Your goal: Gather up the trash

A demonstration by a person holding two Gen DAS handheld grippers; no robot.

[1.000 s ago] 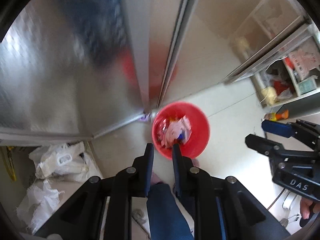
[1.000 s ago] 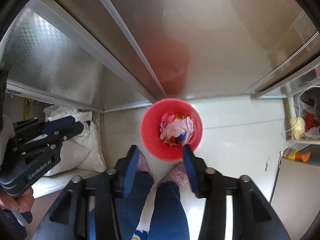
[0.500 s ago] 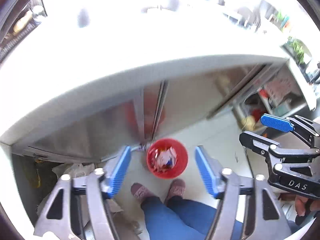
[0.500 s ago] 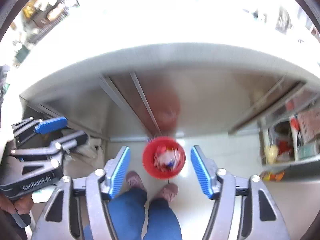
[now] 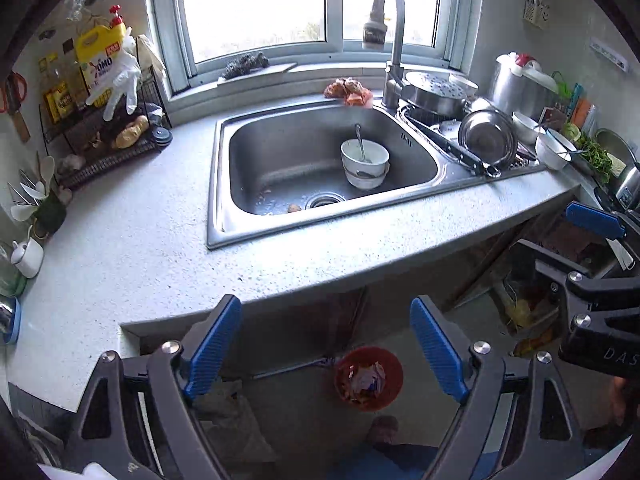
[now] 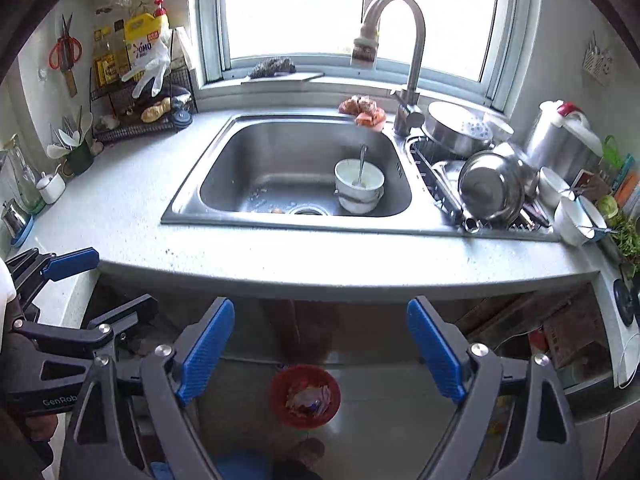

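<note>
Materials and finishes, sink area, seen from my tongs

Surface [image 5: 132, 240]: speckled grey stone look, matt. Sink [image 5: 280, 152]: brushed steel, dull sheen; faucet [image 6: 412, 60] likewise. Bowls [image 5: 365, 160]: glossy white ceramic. Pot lid [image 6: 490, 186]: polished metal, mirror-bright. Bin [image 6: 306, 396]: red plastic, holding crumpled glossy wrappers [image 6: 308, 398]. Glove [image 5: 120, 76]: thin white rubber. My left tongs [image 5: 326, 354] and right tongs [image 6: 320, 354]: black matt plastic, ribbed blue pads [image 5: 438, 350].
</note>
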